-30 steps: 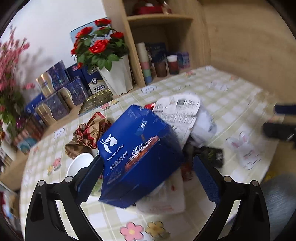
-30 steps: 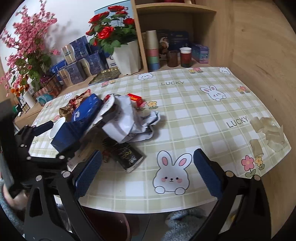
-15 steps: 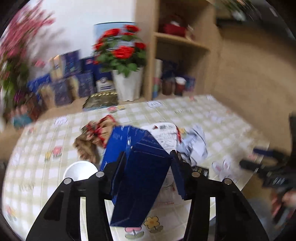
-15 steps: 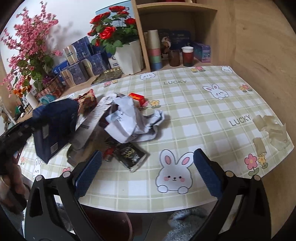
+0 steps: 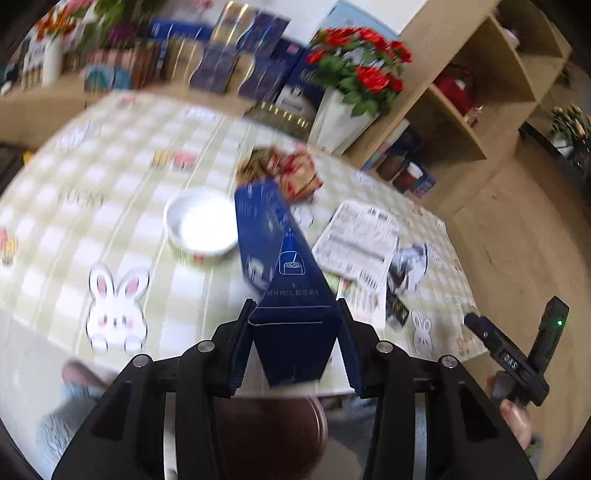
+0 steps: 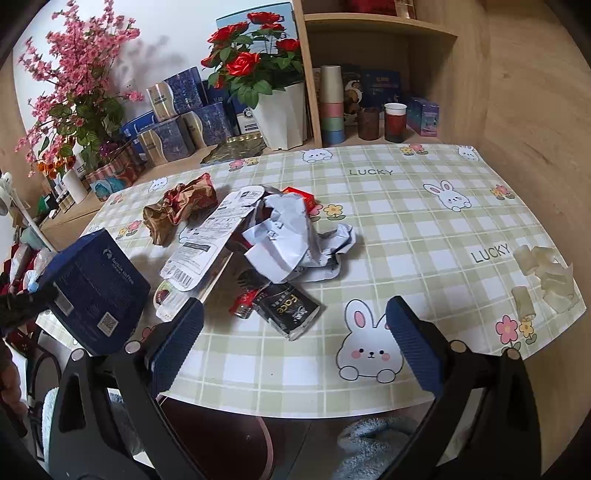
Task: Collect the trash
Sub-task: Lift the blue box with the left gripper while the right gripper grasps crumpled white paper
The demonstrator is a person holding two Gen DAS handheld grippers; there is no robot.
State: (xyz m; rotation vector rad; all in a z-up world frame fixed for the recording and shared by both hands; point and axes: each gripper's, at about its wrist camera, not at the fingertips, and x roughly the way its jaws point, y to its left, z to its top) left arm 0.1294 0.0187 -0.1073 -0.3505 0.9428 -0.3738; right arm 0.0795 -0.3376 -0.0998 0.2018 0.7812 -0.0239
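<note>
My left gripper (image 5: 293,350) is shut on a blue Luckin coffee box (image 5: 284,280), held in the air at the table's near edge above a dark round bin (image 5: 269,435). The box also shows at the left of the right wrist view (image 6: 94,291). My right gripper (image 6: 295,343) is open and empty above the table's front edge. Trash lies on the checked tablecloth (image 6: 406,221): crumpled white paper (image 6: 291,236), a printed paper sheet (image 6: 210,236), a black sachet (image 6: 286,308), a crumpled brown-red wrapper (image 6: 181,206), a small red box (image 6: 301,195).
A white bowl (image 5: 201,225) stands on the table. Pale plastic scraps (image 6: 543,273) lie at the right edge. A white pot of red roses (image 6: 277,114), blue tins (image 6: 177,122), cups (image 6: 330,105) and a wooden shelf (image 6: 380,29) stand behind the table.
My left gripper closed on the blue box, lifted it off the trash pile and carried it back and left to the table's near edge. The right gripper barely moved.
</note>
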